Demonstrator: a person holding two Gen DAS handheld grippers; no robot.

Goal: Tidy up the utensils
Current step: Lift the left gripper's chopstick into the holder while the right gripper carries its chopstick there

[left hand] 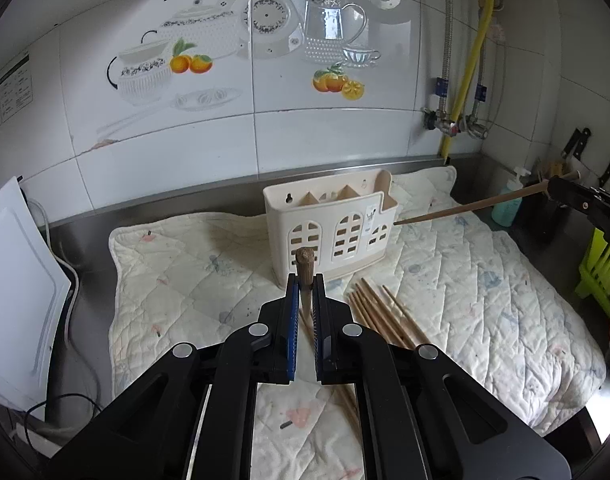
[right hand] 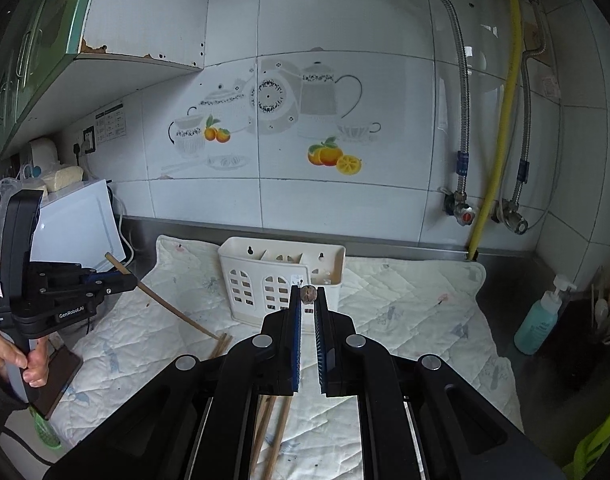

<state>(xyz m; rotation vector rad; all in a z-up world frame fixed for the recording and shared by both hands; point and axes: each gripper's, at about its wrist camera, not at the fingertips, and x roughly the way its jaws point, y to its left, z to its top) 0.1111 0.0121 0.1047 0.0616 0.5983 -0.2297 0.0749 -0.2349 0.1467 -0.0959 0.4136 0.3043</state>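
A cream plastic utensil holder [left hand: 329, 224] with arched cut-outs stands on a quilted mat [left hand: 485, 280]; it also shows in the right wrist view [right hand: 265, 276]. My left gripper [left hand: 305, 280] is shut on a wooden chopstick [left hand: 305, 268], seen end-on, in front of the holder. My right gripper [right hand: 308, 294] is shut on another chopstick [right hand: 308, 294], also end-on; in the left wrist view that chopstick [left hand: 465, 208] points its tip at the holder's right end. Several loose chopsticks [left hand: 385, 316] lie on the mat before the holder.
A white board [left hand: 17, 280] leans at the left against the tiled wall. Pipes and valves [left hand: 453, 120] run down the back right. A blue soap bottle [right hand: 541, 320], knives [left hand: 577, 144] and a green rack [left hand: 601, 268] stand at the right. The steel counter [left hand: 85, 280] borders the mat.
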